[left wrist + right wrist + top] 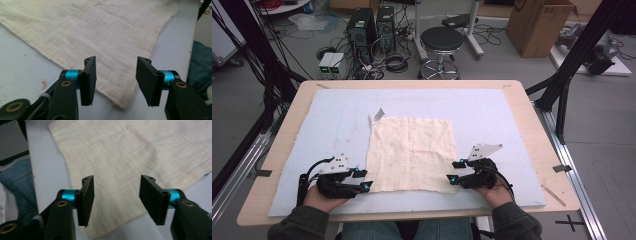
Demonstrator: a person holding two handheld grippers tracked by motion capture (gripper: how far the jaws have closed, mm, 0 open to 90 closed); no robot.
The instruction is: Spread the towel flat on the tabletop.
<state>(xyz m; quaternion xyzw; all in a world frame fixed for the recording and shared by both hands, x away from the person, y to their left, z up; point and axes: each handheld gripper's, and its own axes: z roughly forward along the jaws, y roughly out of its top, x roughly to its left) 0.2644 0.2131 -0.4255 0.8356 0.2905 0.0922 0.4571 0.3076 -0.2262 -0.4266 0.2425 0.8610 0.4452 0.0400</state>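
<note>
One cream cloth (410, 154) lies spread flat on the pale blue mat (492, 107) that covers the wooden table (532, 107). The cloth sits midway between the mat's left and right edges, and its near edge lies close to the mat's near edge. A small grey tag (377, 115) shows at the cloth's far left corner, apparently turned up, though it is too small to tell for certain.

Two grippers flank the cloth's near corners. The left gripper (364, 179) points inward at the near left corner, held low over the mat by the left hand (324, 196), whose forearm enters from the near edge of the table. In the left gripper view its jaws stand apart, with the cloth corner (123, 105) lying on the mat beneath the gap; the pads (90, 77) do not press on it.

The right gripper (454, 171) points inward at the near right corner, held by the right hand (494, 192). In the right gripper view its jaws likewise stand apart over the cloth (117, 202), gripping nothing.

Each gripper bears one grey three-cornered plate and one trailing cable.
</note>
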